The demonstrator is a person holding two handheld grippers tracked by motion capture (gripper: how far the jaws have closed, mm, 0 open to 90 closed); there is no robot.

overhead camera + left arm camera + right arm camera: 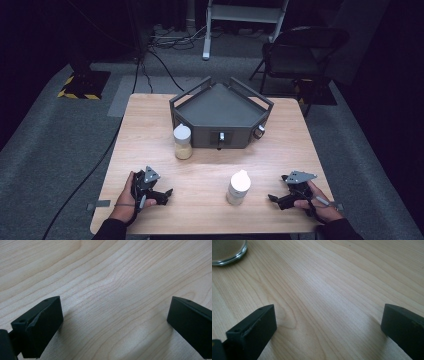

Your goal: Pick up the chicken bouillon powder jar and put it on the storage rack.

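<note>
Two grippers low at the near edge of the wooden table (210,172), one in each hand. Left gripper (161,196) held in the person's left hand (131,195), jaws pointing inward toward the table's middle, spread wide with nothing between them – in the left gripper view just bare wood grain between the two black jaws. Right gripper (278,199) gripped by the right hand (315,200), jaws also pointing inward, also wide apart and empty; in the right gripper view bare wood between the jaws and the base of a glass jar (227,251) at the upper left corner, well clear of the jaws. Between the two grippers, nearer the right one, a white-lidded jar (238,187) standing upright on the table, apart from both sets of jaws, just ahead of the right gripper's tips. Farther from the left gripper, beyond it and toward the table's middle, a second jar (183,142) with a white lid and pale yellowish contents, upright, just beside the front left corner of a dark grey tray (220,107) – a many-sided tray with raised rails, sitting at the far side of the table, well apart from both grippers. Grey three-cornered plate on top of each gripper facing up.
</note>
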